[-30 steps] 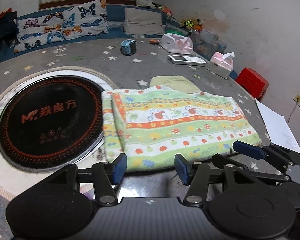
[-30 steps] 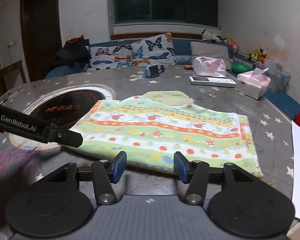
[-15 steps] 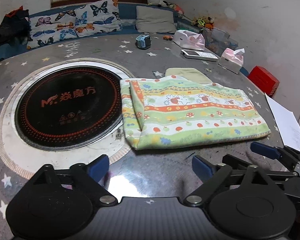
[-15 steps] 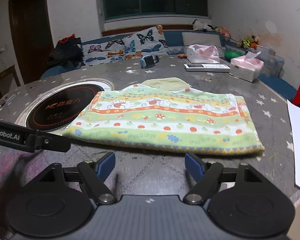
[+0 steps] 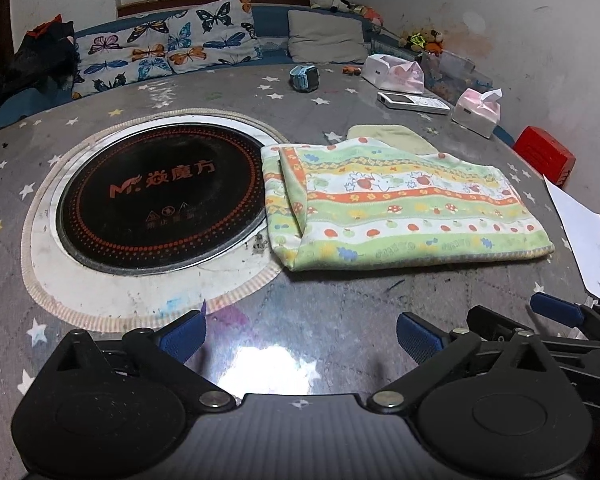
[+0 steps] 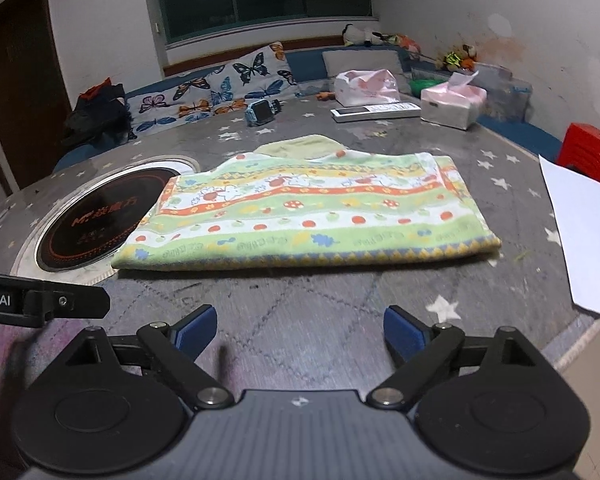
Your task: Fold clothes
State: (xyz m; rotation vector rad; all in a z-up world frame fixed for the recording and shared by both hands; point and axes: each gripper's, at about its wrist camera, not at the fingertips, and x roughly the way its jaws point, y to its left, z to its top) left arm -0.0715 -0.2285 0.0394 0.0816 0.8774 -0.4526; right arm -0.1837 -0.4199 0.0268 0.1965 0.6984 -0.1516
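Green-and-orange striped cloth [image 5: 404, 204], printed with mushrooms, apples and small animals, lies folded into a flat rectangle on the round table [image 5: 340, 92], its left end just overlapping the pale ring around the black induction hob [image 5: 160, 196] set into the tabletop. A second layer shows as a narrow flap along that left end. A plain pale-yellow cloth [image 5: 388, 138] peeks out from under the far edge.

My left gripper [image 5: 300, 334] hangs over bare tabletop on the near side of the folded cloth, apart from it; its jaws are opening, blue pads wide, with nothing between them. My right gripper [image 6: 298, 332] likewise sits short of the cloth's near hem; its jaws are opening too, with only table surface between them. In the left view the right gripper's blue fingertip shows at the lower right; in the right view the left gripper's black finger enters at the left edge.

Farther out: a white sheet of paper [image 6: 584, 236] near the table's right edge, a pink tissue box [image 5: 478, 110], a white remote [image 5: 412, 102], a blue toy watch [image 5: 304, 78], butterfly cushions [image 5: 168, 46] on the bench behind, and a red stool [image 5: 544, 154].
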